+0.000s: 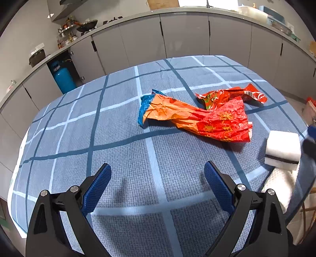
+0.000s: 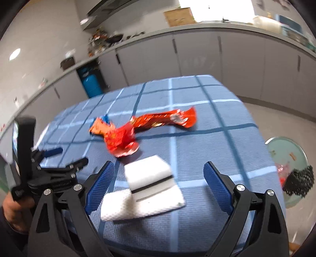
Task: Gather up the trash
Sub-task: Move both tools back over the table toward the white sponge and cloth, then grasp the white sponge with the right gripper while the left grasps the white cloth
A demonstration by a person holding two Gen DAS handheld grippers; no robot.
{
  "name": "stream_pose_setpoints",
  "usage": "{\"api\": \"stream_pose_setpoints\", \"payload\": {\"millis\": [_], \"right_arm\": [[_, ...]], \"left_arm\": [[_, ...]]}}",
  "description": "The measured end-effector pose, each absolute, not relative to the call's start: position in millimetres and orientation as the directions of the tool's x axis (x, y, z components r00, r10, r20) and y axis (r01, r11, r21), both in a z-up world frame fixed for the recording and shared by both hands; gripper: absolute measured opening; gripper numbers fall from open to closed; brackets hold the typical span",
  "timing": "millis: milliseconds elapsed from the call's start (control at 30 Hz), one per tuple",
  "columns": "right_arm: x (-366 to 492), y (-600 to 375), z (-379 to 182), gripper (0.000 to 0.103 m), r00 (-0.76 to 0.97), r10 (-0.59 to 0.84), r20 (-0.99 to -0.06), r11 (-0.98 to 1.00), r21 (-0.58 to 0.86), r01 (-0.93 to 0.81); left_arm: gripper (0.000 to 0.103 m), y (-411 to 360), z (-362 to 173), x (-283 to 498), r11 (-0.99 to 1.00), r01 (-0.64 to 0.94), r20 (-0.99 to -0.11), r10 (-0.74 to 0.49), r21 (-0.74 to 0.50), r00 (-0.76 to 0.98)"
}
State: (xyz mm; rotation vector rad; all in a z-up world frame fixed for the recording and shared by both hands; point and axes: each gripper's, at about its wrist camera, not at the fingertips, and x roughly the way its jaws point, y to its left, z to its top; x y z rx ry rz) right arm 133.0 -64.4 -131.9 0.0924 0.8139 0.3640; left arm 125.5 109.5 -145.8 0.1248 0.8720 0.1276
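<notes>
A table under a blue checked tablecloth carries everything. Ahead of the left gripper lies a crumpled orange-and-red wrapper with a blue end, and a red wrapper touches its far side. Close before the right gripper, a white sponge rests partly on a folded white cloth.

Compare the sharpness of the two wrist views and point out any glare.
Left wrist view: sharp; the orange wrapper and the weave of the tablecloth read crisply. Right wrist view: motion-blurred, smearing the red wrapper and white sponge. Both: window blown out white, counter bowed by fisheye.
</notes>
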Motion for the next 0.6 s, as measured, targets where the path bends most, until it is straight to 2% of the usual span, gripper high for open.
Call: {"api": "stream_pose_setpoints", "payload": {"millis": [100, 167, 233, 433, 600], "right_arm": [[137, -57, -141, 0.09, 0.614, 0.362, -0.702, 0.929, 0.22, -0.297], [140, -53, -146, 0.085, 0.604, 0.37, -0.706, 0.924, 0.212, -0.318], [142, -51, -149, 0.057, 0.591, 0.368, -0.718, 0.923, 0.203, -0.327], [135, -75, -130, 0.055, 0.676, 0.358, -0.644, 0.933, 0.223, -0.282], [124, -111, -114, 0.055, 0.745, 0.254, -0.617, 0.966, 0.204, -0.161]], "left_arm": [[0.093, 109, -145, 124, 0.982, -0.069, -0.749, 0.178, 0.175, 0.638], [0.093, 109, -146, 124, 0.982, -0.072, -0.754, 0.181, 0.175, 0.631], [0.093, 108, -147, 123, 0.981, -0.072, -0.756, 0.184, 0.179, 0.628], [0.093, 93, -138, 118, 0.983, -0.039, -0.743, 0.159, 0.177, 0.65], [0.093, 50, -124, 112, 0.983, 0.097, -0.723, 0.048, 0.158, 0.689]]}}
